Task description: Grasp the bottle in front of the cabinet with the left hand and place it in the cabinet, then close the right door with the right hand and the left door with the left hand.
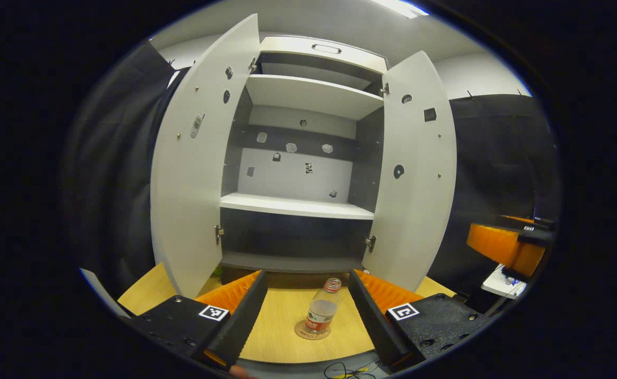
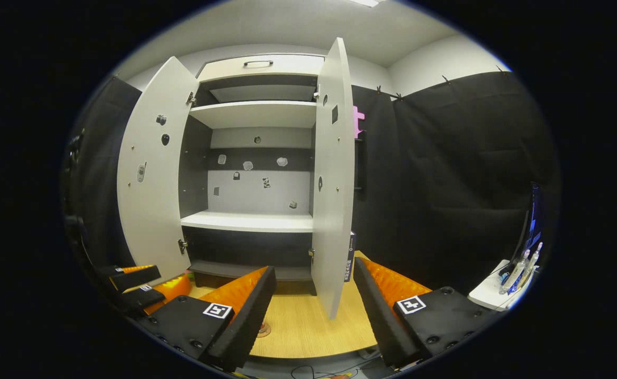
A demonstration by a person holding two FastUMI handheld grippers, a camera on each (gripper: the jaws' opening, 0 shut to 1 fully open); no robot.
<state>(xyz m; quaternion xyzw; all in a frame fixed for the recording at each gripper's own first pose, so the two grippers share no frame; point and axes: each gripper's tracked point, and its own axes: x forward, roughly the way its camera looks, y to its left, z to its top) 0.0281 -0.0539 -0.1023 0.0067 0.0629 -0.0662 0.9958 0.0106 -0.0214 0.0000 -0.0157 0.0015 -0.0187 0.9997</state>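
In the left gripper view, the left gripper (image 1: 304,305) has its 2 fingers spread wide, grasping nothing. Between them, a little farther off, the bottle (image 1: 322,309) stands upright on a round coaster (image 1: 311,332) on the wooden table (image 1: 282,337), long axis vertical, red cap up, touched by neither finger. Beyond it the cabinet (image 1: 308,158) has its left door (image 1: 198,158) and right door (image 1: 416,168) swung open, shelves bare. In the right gripper view, the right gripper (image 2: 313,310) is likewise spread and holds nothing, its fingers flanking the lower edge of the right door (image 2: 333,179), seen nearly edge-on. The left gripper (image 2: 134,287) shows low at the left.
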